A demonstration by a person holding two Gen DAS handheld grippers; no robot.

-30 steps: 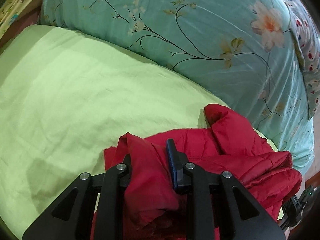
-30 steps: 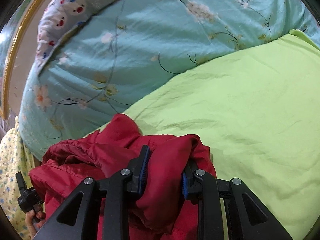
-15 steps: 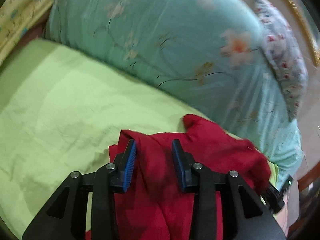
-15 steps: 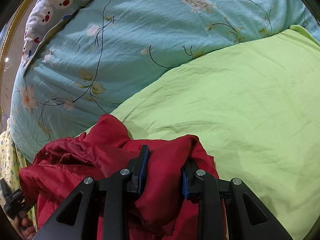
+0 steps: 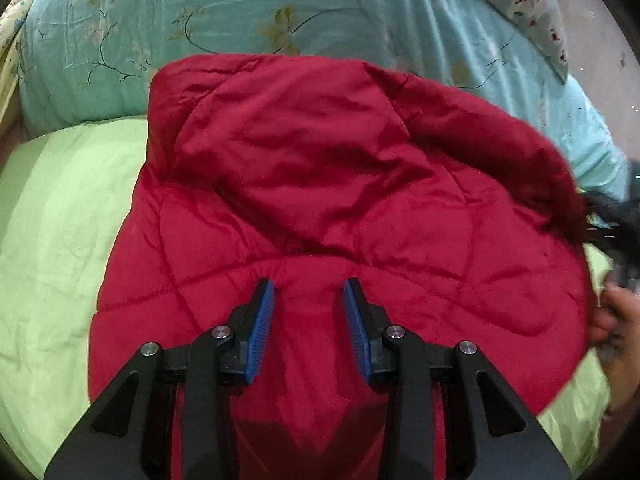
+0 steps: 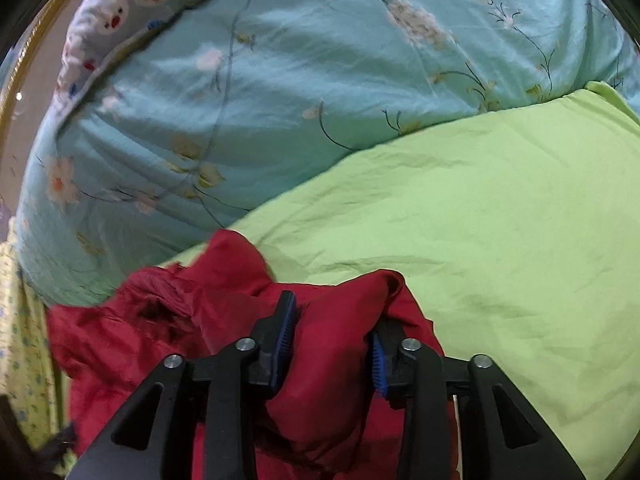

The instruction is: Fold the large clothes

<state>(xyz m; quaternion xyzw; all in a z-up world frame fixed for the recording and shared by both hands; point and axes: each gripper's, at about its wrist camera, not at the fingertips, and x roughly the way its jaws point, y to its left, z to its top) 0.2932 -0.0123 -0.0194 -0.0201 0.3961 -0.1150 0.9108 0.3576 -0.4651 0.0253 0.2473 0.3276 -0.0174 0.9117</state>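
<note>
A red quilted jacket (image 5: 328, 200) lies spread on the green bedsheet (image 5: 52, 240), its hood toward the far side. My left gripper (image 5: 308, 312) is open just above the jacket, with nothing between its blue pads (image 5: 260, 320). In the right wrist view the same jacket (image 6: 224, 292) is bunched up, and my right gripper (image 6: 332, 332) is shut on a thick fold of it. The right gripper also shows, blurred, at the right edge of the left wrist view (image 5: 616, 224).
A teal floral quilt (image 6: 280, 100) is piled along the far side of the bed. A patterned pillow (image 6: 104, 16) lies behind it. Green sheet (image 6: 500, 240) stretches to the right of the jacket. A yellow patterned cloth (image 6: 20, 320) hangs at the left edge.
My left gripper let go of the jacket fold and opened. The jacket now lies spread out under it. My right gripper kept its hold and barely moved.
</note>
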